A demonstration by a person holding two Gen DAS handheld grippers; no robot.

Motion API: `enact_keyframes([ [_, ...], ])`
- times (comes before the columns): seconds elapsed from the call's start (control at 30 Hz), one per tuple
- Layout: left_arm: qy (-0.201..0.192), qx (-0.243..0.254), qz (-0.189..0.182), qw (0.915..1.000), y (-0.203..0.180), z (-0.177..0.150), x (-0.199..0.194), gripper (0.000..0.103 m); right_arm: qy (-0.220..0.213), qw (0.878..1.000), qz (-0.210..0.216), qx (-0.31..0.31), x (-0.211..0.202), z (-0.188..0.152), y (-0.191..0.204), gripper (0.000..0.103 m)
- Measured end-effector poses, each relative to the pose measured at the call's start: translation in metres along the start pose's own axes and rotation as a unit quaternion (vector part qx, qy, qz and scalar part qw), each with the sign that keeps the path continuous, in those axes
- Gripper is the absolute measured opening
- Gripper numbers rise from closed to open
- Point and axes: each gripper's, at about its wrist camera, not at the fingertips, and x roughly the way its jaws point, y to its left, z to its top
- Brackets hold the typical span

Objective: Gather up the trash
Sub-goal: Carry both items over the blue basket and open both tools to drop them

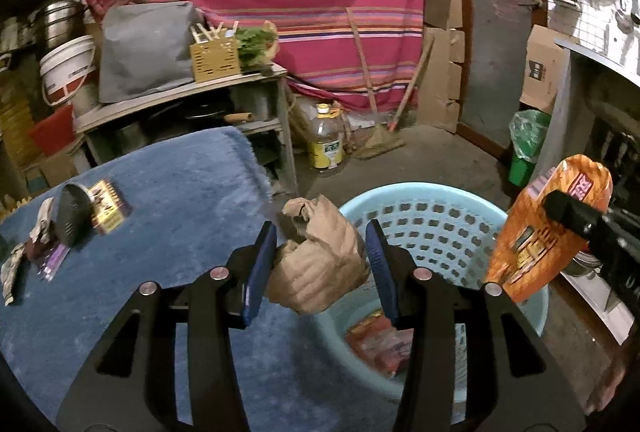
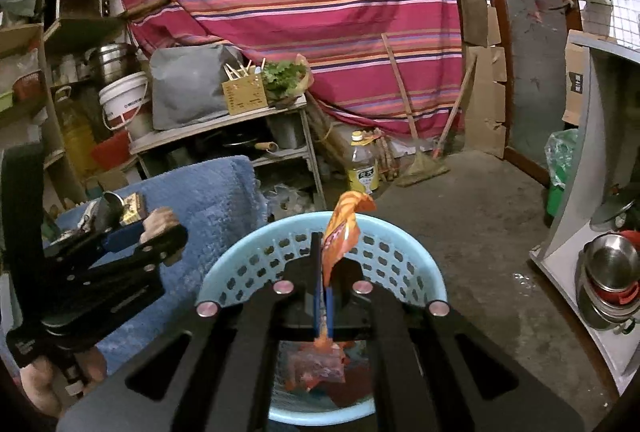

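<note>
My left gripper (image 1: 320, 236) is shut on a crumpled brown paper bag (image 1: 320, 264), held over the near edge of a blue-towelled table (image 1: 160, 191) beside a light blue perforated basket (image 1: 424, 216). My right gripper (image 2: 322, 252) is shut on an orange snack wrapper (image 2: 344, 228) that sticks up above the basket (image 2: 404, 252). In the left wrist view the right gripper (image 1: 560, 211) and its wrapper (image 1: 532, 244) hang over the basket's right rim. Red and orange wrappers (image 2: 320, 364) lie inside the basket. The right wrist view shows the left gripper (image 2: 158, 232) at the left.
On the towel lie a black round object (image 1: 72, 216), a yellow packet (image 1: 106, 207) and small wrappers (image 1: 44, 232). Behind stand a metal shelf (image 1: 180, 103), an oil bottle (image 1: 326, 139), brooms (image 1: 380, 135) and a green bin (image 1: 528, 151). Steel pots (image 2: 608, 272) sit low right.
</note>
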Motion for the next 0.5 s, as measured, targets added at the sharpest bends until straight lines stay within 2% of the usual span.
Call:
enact_keyframes([
  [0.2,0.004,0.005,-0.015,0.9999,-0.019,0.008,0.011,0.048,0.008,1.000,-0.006,0.010,0.003,-0.003,-0.007,0.002],
  [0.4,-0.002,-0.007,-0.026,0.9996,-0.021,0.015,0.013,0.070,0.013,1.000,-0.010,0.015,0.006,-0.005,-0.011,0.002],
  [0.5,-0.011,-0.014,-0.015,0.9997,-0.016,0.017,0.007,0.082,0.017,1.000,-0.013,0.012,0.009,-0.006,-0.010,0.002],
])
